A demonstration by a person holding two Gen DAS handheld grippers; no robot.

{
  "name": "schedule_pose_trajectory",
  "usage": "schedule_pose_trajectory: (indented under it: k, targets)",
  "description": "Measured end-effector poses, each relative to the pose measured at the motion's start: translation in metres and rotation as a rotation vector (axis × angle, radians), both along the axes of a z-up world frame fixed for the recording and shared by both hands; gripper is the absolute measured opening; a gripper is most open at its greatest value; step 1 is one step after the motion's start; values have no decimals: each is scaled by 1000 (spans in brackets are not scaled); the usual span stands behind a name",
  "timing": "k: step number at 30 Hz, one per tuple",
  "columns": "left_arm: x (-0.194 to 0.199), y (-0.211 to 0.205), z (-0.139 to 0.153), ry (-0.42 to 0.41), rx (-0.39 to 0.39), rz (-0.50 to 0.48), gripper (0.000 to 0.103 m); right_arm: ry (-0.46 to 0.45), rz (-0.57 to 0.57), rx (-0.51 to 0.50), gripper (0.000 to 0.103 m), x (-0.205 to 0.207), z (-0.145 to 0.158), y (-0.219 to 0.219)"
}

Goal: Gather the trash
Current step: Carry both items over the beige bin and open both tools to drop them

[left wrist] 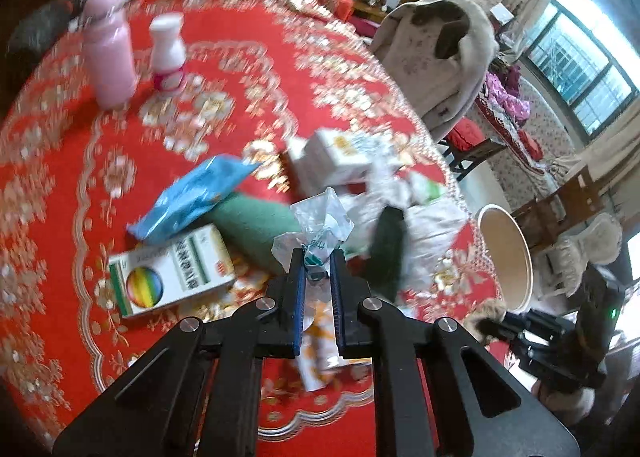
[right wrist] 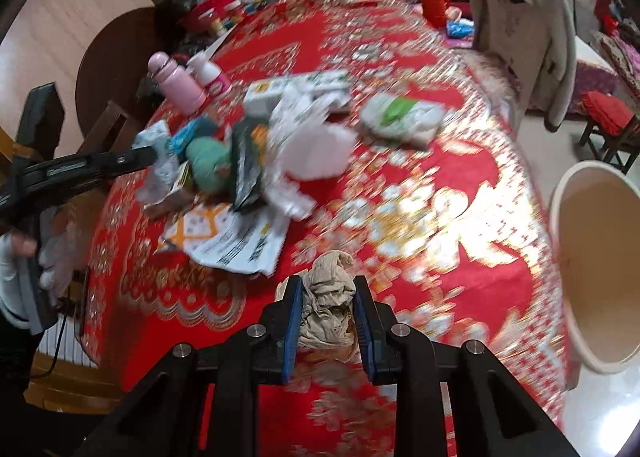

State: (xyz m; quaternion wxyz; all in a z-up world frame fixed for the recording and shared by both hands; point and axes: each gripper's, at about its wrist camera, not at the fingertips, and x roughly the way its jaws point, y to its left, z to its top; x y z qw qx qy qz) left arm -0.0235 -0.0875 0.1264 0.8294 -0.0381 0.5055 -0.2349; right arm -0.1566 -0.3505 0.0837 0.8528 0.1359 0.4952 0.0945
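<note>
From the left wrist, your left hand-held gripper [left wrist: 318, 262] is closed tight on a crumpled clear plastic wrapper with green print [left wrist: 320, 223], pinched near its lower end so the loose film fans up above the fingertips — a sound hold for something this flimsy. It hangs above the litter heap on the round counter under its red and gold patterned cloth [left wrist: 248, 57], pitched steeply downward, with the cream plastic waste bucket [left wrist: 506, 257] off past the counter's right edge, which I judge is where the wrapper goes. From the right wrist, your right hand-held gripper [right wrist: 327, 286] is clamped on a wadded beige tissue [right wrist: 329, 297] that fills the gap between the blue pads, so the jaws stand only partly closed. It too tilts down over the cloth, and the same bucket [right wrist: 560, 193] sits at the right — near, mouth open. The remaining trash pile [right wrist: 280, 145] lies well apart on the counter, still to collect.
</note>
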Motion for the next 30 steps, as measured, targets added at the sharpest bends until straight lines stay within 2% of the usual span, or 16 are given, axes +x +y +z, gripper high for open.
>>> schedule_pose_trajectory:
  k: [7,14,21,23,26,28,29,30]
  targets:
    - [-22,-97,19,-19,-54,-97,9,-20,-108,-35,24,-8,11,-85]
    - [-43,-222,7,48,-124,-235,9,40,-254,-78,24,-25,-4,-176]
    - [-58,-305,-9,117,-158,-302,9,66,-348,-99,24,-37,-12,-226]
    - [-59,-319,-15,125,-169,-309,9,70,-381,-115,27,-40,-13,-235]
    - [-61,-336,-23,135,-178,-315,11,66,-411,-127,40,-46,-11,-244]
    - [-59,-347,-31,157,-203,-329,13,63,-428,-126,43,-51,-11,-250]
    - [-59,-350,-34,171,-214,-332,21,64,-436,-127,43,-54,-11,-253]
    - [-59,-353,-37,191,-224,-333,33,66,-444,-130,44,-58,-10,-257]
